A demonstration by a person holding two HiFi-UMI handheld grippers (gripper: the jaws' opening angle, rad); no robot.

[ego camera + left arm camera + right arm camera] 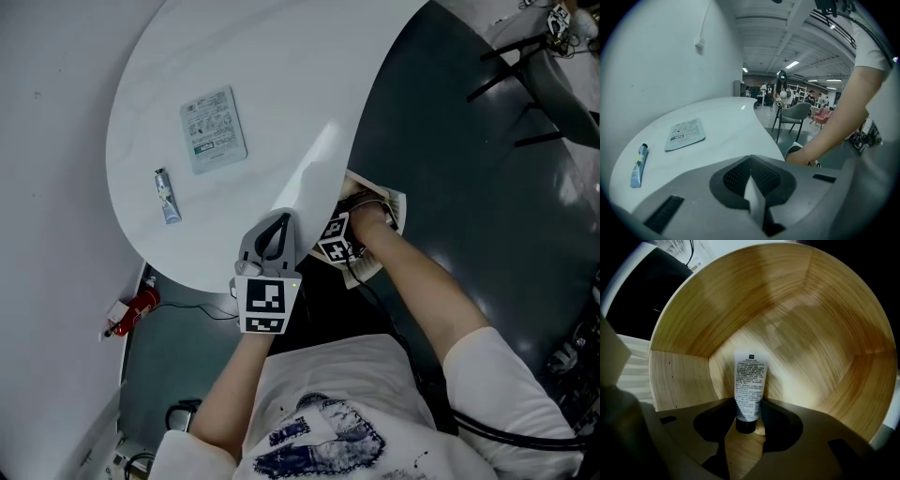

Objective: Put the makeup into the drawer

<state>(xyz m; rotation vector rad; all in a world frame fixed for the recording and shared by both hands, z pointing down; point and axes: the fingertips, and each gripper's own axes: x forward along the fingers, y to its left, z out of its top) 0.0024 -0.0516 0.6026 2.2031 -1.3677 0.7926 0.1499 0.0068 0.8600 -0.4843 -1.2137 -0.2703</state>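
Only in the right gripper view do we see the right gripper [747,411] pinching the white tube [750,380] near its black cap, inside the wooden drawer [811,310]. The head view hides that under the table [281,75] but shows us a sachet [214,129] and a blue tube [167,195] far left. The left gripper [277,223] is at the near edge, jaws pressed together, empty.

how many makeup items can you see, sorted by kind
tubes: 2 (small blue tube on the white table; white tube in the right hand-held gripper, inside the wooden drawer)
sachets: 1 (flat sachet on the table)
total: 3
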